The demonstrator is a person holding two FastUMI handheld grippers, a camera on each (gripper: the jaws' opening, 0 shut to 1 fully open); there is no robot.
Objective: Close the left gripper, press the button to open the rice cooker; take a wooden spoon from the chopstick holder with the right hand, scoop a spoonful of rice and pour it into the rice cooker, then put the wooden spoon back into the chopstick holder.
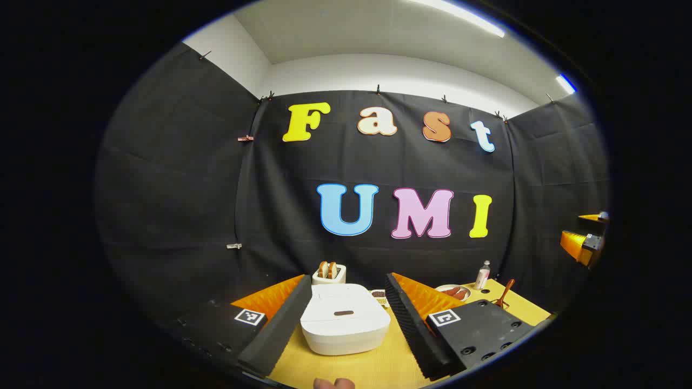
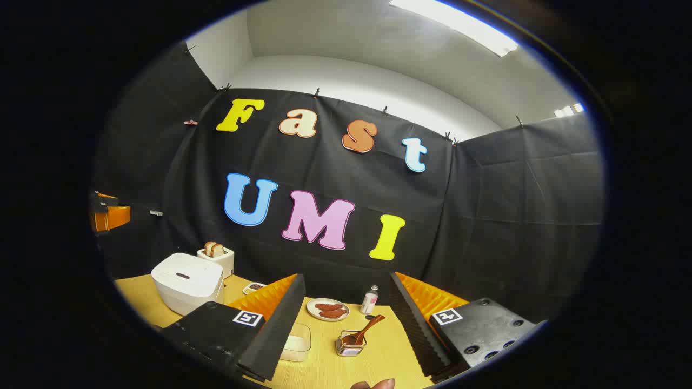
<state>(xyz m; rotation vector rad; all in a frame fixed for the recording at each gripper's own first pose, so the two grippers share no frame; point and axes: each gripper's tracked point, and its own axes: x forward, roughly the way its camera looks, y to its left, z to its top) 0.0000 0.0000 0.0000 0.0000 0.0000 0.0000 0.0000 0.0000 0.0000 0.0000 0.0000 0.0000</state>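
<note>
In the left gripper view, the left gripper (image 1: 346, 319) has its jaws spread wide, and the white rice cooker (image 1: 344, 319) sits between the two fingers on the yellow table (image 1: 378, 367), its lid closed and the dark button (image 1: 344, 313) facing up. Behind the cooker stands a toaster (image 1: 328, 274) with bread in it. More to the right there is a plate (image 1: 453, 292) with reddish food, a small bottle (image 1: 483, 275), and the wooden spoon (image 1: 505, 293) leaning up at the table's far right.

In the right gripper view, the rice cooker (image 2: 187, 282) stands far left, with the toaster (image 2: 217, 256) behind it. The right gripper (image 2: 346, 324) is also open, holding nothing — between its fingers lie a clear container (image 2: 296, 341), the plate (image 2: 327, 309), the bottle (image 2: 369, 300), and the chopstick holder (image 2: 350, 344) with the wooden spoon (image 2: 366, 329) slanting out of it
</note>
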